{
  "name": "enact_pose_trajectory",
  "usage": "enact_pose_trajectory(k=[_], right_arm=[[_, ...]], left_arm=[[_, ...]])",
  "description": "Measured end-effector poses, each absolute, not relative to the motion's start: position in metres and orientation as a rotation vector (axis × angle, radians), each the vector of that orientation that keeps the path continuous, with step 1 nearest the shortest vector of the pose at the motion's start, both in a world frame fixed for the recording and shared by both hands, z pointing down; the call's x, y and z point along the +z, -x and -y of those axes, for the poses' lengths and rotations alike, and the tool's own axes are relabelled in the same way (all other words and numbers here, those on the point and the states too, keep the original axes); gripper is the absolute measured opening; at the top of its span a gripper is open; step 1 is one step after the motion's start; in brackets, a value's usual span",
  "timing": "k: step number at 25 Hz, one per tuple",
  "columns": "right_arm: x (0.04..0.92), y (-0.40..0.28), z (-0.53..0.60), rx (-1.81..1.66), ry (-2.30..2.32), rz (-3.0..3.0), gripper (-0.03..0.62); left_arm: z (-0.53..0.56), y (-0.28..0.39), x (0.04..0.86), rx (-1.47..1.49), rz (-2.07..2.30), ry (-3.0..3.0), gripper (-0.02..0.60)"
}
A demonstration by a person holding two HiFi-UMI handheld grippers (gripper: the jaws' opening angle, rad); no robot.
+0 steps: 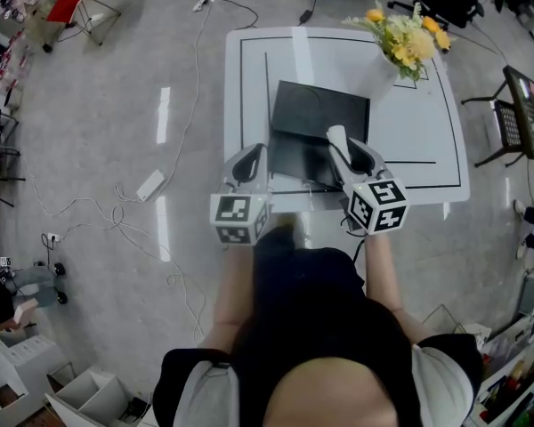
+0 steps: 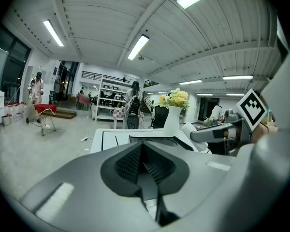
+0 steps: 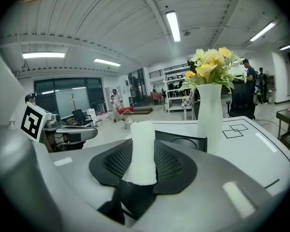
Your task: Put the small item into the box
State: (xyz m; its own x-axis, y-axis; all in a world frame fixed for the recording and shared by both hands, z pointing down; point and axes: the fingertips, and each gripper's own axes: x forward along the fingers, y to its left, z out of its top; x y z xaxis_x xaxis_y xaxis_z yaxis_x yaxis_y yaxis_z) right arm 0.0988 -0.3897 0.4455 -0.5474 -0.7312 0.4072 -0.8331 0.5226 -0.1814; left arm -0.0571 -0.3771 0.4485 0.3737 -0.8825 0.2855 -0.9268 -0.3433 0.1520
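Observation:
A black box (image 1: 316,114) lies open on the white table (image 1: 427,140), seen past the jaws in both gripper views (image 3: 183,141) (image 2: 154,140). My right gripper (image 1: 345,154) hovers over the box's near right edge, shut on a small white cylinder-shaped item (image 1: 336,134). In the right gripper view the item (image 3: 143,151) stands upright between the dark pads (image 3: 171,161). My left gripper (image 1: 249,163) hangs at the table's near edge, just left of the box. Its pads (image 2: 130,163) meet with nothing between them.
A white vase of yellow flowers (image 1: 400,43) stands at the table's far right, behind the box (image 3: 209,120). A power strip (image 1: 149,183) and cables lie on the floor to the left. A dark chair (image 1: 516,114) stands right of the table.

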Motion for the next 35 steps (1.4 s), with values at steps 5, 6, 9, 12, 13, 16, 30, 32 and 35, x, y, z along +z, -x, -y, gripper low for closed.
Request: enact_pose_trajectory(k=[5,6,9,12,13,16,30,32,35], right_arm=[[0.448,-0.094,0.395,0.517,-1.29,2.482,0.138],[0.448,-0.093,0.397,0.514,-1.284,2.48,0.138],[0.451,-0.09,0.4,0.487,-1.255,2.462,0.138],[0.457,-0.087,0.402,0.455,-1.219,2.43,0.138],[0.459,-0.086,0.402,0.448,-1.207,2.421,0.138],[0.465,-0.083,0.403,0.431,-1.177,2.395,0.138],[0.474,-0.055,0.405,0.355,-1.026,2.346,0.138],[0.476,-0.054,0.405,0.34,-1.016,2.334,0.138],[0.481,-0.055,0.406,0.304,-0.973,2.306,0.137]], left_arm=[[0.384,0.061,0.45,0.21,1.588,-2.338,0.011],[0.386,0.061,0.45,0.208,1.586,-2.338,0.011],[0.39,0.063,0.451,0.206,1.584,-2.334,0.011],[0.393,0.065,0.456,0.207,1.57,-2.325,0.011],[0.394,0.065,0.458,0.206,1.563,-2.32,0.011],[0.396,0.068,0.462,0.207,1.553,-2.31,0.011],[0.404,0.065,0.473,0.242,1.474,-2.354,0.011],[0.404,0.066,0.476,0.249,1.467,-2.358,0.011],[0.406,0.07,0.479,0.261,1.457,-2.36,0.011]])
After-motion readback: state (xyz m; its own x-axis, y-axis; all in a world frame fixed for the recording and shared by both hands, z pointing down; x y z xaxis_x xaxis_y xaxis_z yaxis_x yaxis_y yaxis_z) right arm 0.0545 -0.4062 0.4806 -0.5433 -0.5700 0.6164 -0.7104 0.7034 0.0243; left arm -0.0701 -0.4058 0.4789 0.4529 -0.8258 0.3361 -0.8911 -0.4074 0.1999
